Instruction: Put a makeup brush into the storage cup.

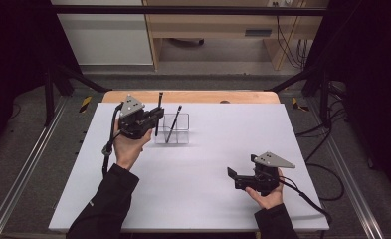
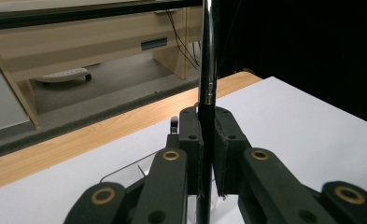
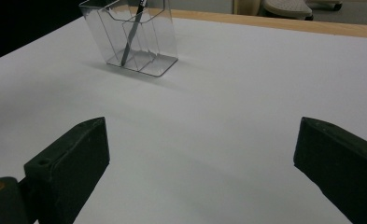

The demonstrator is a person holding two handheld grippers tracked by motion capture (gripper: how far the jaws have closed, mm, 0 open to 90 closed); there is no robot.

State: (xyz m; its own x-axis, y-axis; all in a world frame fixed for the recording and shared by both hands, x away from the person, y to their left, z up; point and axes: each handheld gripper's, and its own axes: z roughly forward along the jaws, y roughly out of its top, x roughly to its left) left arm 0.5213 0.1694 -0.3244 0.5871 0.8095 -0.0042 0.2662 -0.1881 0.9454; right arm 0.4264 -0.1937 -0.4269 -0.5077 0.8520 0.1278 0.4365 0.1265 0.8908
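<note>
A clear plastic holder (image 1: 181, 130) with compartments stands on the white table, towards the back. One dark pen (image 1: 173, 124) leans inside it. My left gripper (image 1: 155, 115) is just left of the holder, shut on a second dark pen (image 1: 158, 110) that it keeps upright. In the left gripper view this held pen (image 2: 207, 70) rises between the pressed pads (image 2: 225, 140), with the holder's rim (image 2: 125, 170) below. My right gripper (image 1: 234, 179) rests near the table's front right, open, with nothing between its jaws. The right gripper view looks past them to the holder (image 3: 148, 42) and its pen (image 3: 133, 32).
The white table top (image 1: 198, 164) has a wooden edge (image 1: 193, 96) at the back. Beyond it stand a wooden desk (image 1: 218, 25) and cables (image 1: 290, 45) on the floor. Dark frame posts flank the table.
</note>
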